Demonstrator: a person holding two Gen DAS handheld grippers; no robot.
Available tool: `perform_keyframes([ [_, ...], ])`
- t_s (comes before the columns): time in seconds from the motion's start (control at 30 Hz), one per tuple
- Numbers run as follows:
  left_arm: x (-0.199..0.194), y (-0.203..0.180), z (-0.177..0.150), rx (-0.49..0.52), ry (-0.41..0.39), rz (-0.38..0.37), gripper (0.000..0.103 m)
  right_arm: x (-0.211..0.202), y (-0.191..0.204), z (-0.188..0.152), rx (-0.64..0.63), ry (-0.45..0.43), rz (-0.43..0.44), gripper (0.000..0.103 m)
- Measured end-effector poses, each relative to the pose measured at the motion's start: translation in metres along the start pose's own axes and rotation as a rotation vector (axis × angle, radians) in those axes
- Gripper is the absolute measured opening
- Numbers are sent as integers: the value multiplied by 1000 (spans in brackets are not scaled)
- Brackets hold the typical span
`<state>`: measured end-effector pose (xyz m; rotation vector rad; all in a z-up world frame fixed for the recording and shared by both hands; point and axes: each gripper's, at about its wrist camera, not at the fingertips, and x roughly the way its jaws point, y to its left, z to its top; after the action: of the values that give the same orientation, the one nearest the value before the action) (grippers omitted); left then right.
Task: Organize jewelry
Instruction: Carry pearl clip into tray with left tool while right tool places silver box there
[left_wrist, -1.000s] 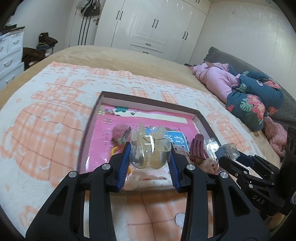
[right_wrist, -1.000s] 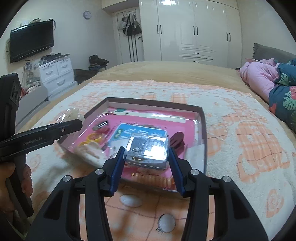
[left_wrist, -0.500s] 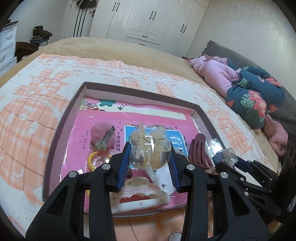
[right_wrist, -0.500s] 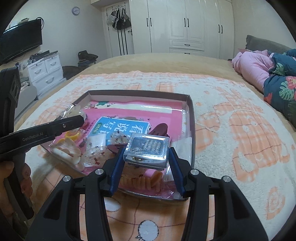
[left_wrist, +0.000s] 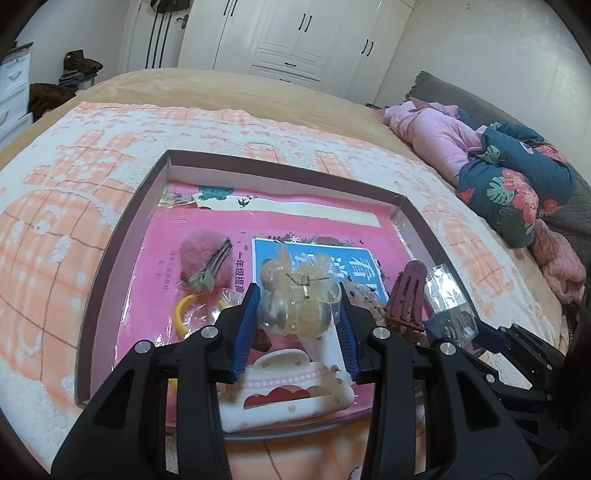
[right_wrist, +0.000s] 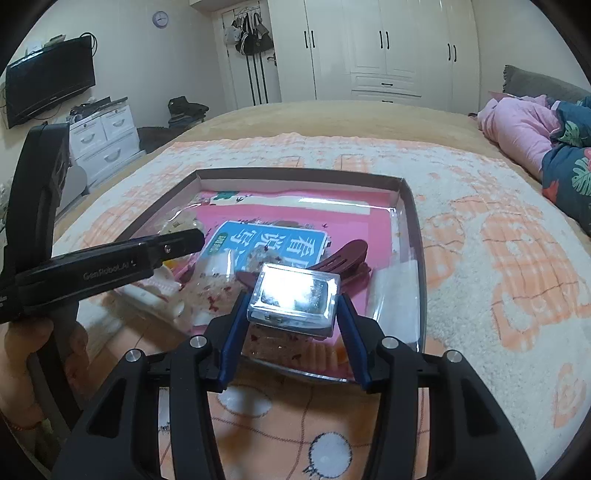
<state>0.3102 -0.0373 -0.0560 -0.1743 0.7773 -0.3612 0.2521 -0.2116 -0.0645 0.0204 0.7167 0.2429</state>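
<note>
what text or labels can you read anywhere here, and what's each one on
"GenRobot.AI": side of the left tongs, seen from the right wrist.
"看", "说": large white characters on the blue booklet in the tray; the rest is covered.
"一年级提": column on the pink sheet, partly hidden.
Other small print on the pink sheet and the booklet's green strip: too small to read.
Wall clock: numerals unreadable.

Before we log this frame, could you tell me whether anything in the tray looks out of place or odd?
Nothing looks spilled or broken. The tray is simply cluttered: a dark red hair claw and a white clip lie loosely overlapping on a pink sheet.
</note>
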Motion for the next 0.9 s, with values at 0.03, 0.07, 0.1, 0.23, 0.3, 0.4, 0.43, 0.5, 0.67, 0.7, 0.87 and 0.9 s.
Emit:
perform_keyframes([
  [0.03,0,0,0,-1,-2,3,30,-1,0,-1,4,3,2,47],
  [0.07,-1,0,0,-2,-4,5,31,-1,0,-1,6,4,3,47],
  [0.1,-1,0,-1,-4,-4,5,31,-2,-1,-2,8,4,2,47],
  [0.23,-6,1,0,-7,-15,11,39,-5,-1,-3,9,4,2,50],
  [0.3,-9,1,-1,-7,-19,10,40,-7,-1,-4,7,4,0,51],
  [0.4,-13,0,-2,-5,-22,11,40,-12,-2,-6,5,3,-5,52],
  [0.43,-12,0,-2,-5,-21,12,40,-13,-2,-7,5,2,-5,52],
  [0.5,-16,-1,-3,-4,-25,16,40,-17,-1,-8,4,-2,-5,53],
  [0.67,-29,0,-7,-7,-35,22,40,-29,1,-9,-4,-14,-11,53],
  [0.7,-32,0,-8,-9,-36,25,40,-30,1,-9,-5,-18,-12,54],
  [0.87,-43,2,-11,-15,-41,36,42,-42,0,-9,-7,-34,-22,57],
  [0.9,-45,2,-12,-16,-42,39,43,-44,-1,-9,-7,-37,-23,57],
])
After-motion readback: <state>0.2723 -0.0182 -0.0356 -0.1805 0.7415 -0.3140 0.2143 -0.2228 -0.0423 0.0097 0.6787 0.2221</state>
